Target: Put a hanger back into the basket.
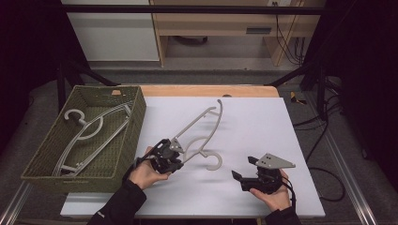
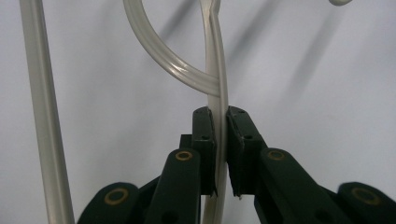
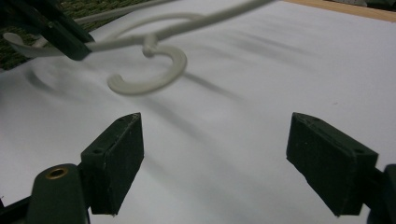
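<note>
My left gripper [image 1: 174, 158] is clenched on the grey plastic hanger [image 1: 199, 133]; in the left gripper view its two black pads pinch one thin bar of the hanger [image 2: 218, 88] just below the spot where a curved bar joins it. From above, the hanger runs from that grip up and to the right across the white table sheet [image 1: 253, 126], its hook [image 1: 213, 161] curling near the front of the sheet, between my two hands. My right gripper [image 1: 244, 169] rests low on the sheet to the right, well apart from the hanger, jaws spread wide with nothing between them; its own view shows the hook [image 3: 149, 74] ahead. A second hanger [image 1: 91, 136] lies inside the green woven basket [image 1: 129, 140] at the left
</note>
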